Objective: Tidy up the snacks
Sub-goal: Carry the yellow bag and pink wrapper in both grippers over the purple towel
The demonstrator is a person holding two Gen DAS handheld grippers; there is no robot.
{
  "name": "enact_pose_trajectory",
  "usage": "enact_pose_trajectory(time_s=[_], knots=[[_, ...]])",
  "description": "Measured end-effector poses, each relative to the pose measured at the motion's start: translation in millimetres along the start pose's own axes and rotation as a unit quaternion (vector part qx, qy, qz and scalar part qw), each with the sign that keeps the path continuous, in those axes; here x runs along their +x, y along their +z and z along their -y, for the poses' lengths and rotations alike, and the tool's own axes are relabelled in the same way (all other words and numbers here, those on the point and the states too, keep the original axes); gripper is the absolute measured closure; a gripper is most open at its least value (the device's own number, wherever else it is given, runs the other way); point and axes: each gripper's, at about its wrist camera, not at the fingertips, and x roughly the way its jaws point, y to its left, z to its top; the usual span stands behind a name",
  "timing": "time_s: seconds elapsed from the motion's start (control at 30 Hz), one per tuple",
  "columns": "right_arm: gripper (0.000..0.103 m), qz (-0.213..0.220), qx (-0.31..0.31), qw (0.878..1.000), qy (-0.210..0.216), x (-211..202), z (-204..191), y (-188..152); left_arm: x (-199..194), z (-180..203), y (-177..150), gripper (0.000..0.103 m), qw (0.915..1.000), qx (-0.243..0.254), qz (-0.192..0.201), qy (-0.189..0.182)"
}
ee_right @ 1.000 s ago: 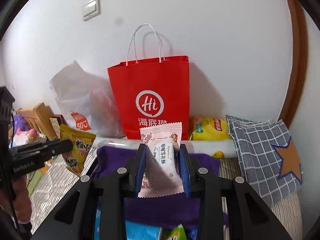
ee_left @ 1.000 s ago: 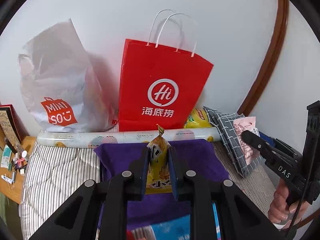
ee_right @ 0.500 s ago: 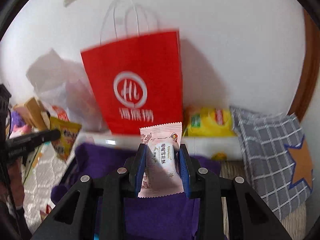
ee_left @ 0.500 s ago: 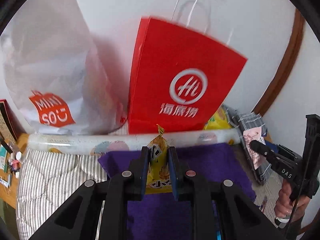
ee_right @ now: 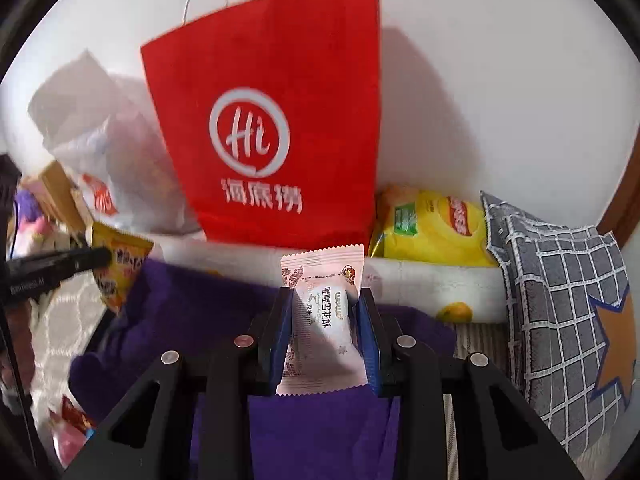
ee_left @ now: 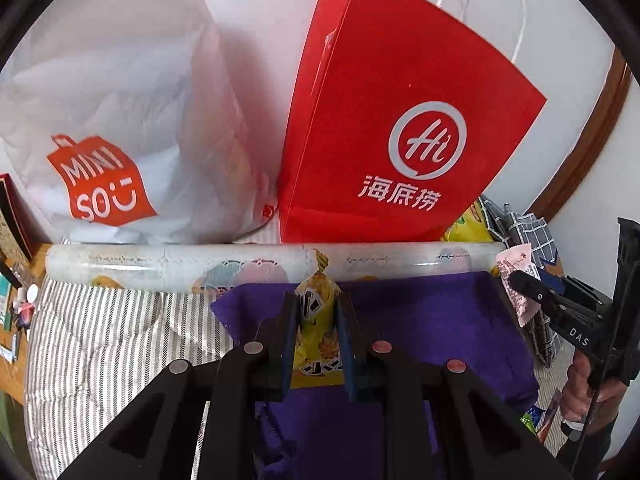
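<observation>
Red bag [ee_right: 272, 140] handles cut off above; chips bag [ee_right: 432, 228] partly hidden behind.

My left gripper [ee_left: 316, 320] is matte black, with blue pads [ee_left: 289, 336] lining its two fingers and round silver screws on the angular arms. My right gripper [ee_right: 325, 324] matches it: black frame, blue pads, silver screws. Seen from the left camera, its side bears white "DAS" lettering, with a thin black cable beside the handle.

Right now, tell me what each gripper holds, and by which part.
Left gripper: yellow snack packet, clamped across its middle. Right gripper: pink snack packet, clamped by its two side edges.
</observation>
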Motion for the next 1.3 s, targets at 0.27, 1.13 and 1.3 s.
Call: enact_pose_trajectory(time_s=[0.27,1.13,1.3], knots=[[0.071,-0.037,0.007,0.999,-0.003,24,3,-8,6,1,-1,0.085,1.0000,0.004,-0.005,0.004],[0.071,-0.117,-0.036,0.992,-0.040,55,-5,-21,45,-1,-9,0.084,0.9973,-0.010,-0.073,-0.006],[0.069,-0.125,-0.025,0.991,-0.036,56,-2,-20,48,2,-13,0.084,0.9968,-0.005,-0.079,-0.005]])
